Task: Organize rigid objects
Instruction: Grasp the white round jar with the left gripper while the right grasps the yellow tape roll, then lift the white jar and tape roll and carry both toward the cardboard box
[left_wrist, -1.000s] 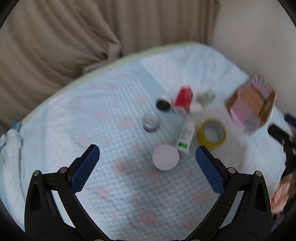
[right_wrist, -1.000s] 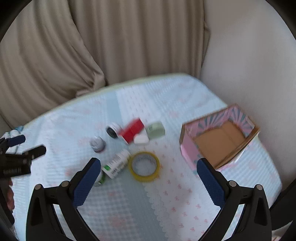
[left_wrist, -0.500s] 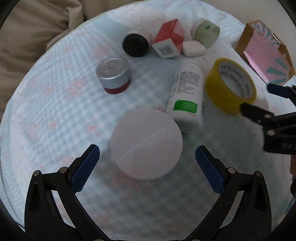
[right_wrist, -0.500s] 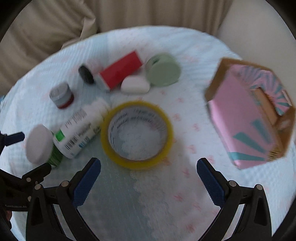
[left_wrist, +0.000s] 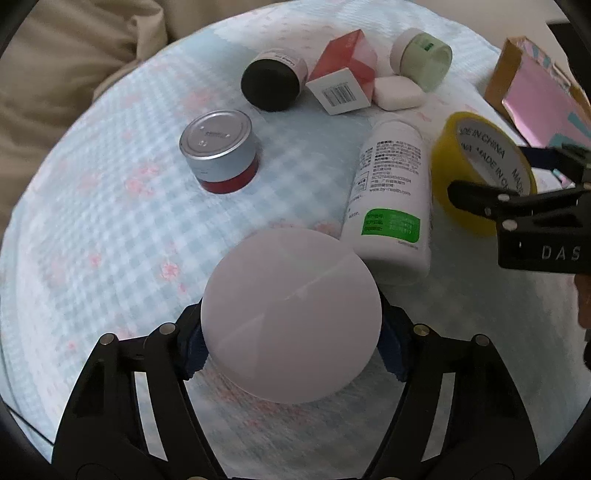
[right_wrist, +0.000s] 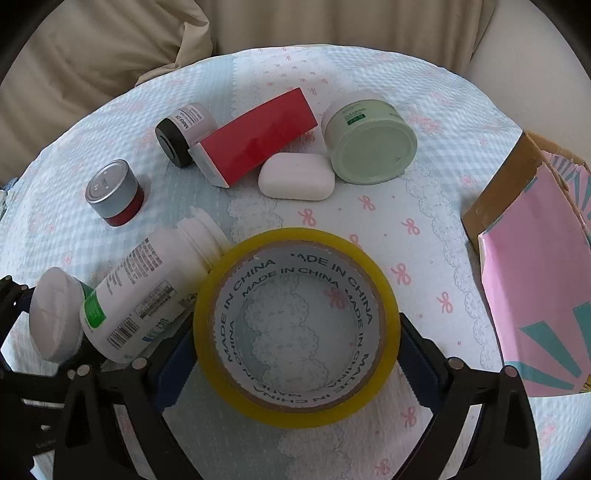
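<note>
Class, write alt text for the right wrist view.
The right gripper brackets a yellow tape roll lying flat on a pale blue tablecloth. A white pill bottle lies beside it; a pink cardboard box stands at right.

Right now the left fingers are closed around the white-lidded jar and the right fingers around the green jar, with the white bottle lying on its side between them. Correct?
Not quite. The right gripper has its fingers around the yellow tape roll, not the green jar, which lies untouched farther back in the right wrist view. The left gripper does clasp the white-lidded jar, and the white bottle lies on its side between them.
</note>
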